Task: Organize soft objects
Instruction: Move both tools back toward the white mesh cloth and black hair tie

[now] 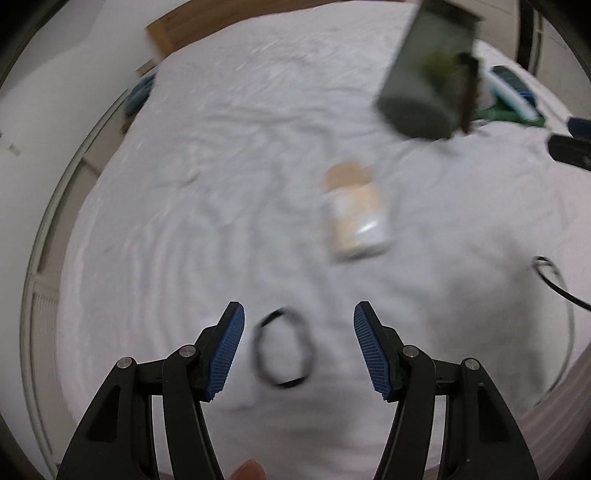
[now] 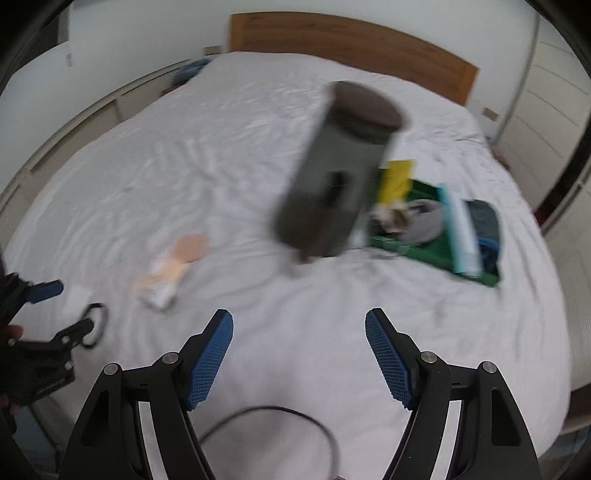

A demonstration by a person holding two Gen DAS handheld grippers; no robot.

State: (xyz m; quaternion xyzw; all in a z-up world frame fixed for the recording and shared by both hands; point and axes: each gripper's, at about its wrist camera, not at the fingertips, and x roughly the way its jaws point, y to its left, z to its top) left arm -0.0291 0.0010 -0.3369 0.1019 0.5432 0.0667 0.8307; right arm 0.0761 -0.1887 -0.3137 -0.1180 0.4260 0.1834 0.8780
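black band (image 1: 283, 349) between left gripper (image 1: 298, 315) pads (blurred, seemingly untouched) | both grippers agape, empty

Home bedroom: large bed (image 2: 258, 155) with rumpled white sheet fills view, wooden headboard (image 2: 351, 44) at 12 o'clock, white wardrobe doors (image 2: 543, 122) at 2 o'clock.

A bed (image 2: 258, 155) covered by a rumpled white sheet is seen filling the room, a wooden headboard (image 2: 351, 48) set at twelve o'clock against a white wall (image 2: 147, 33), pale panelled cupboard doors (image 2: 543, 110) at two o'clock
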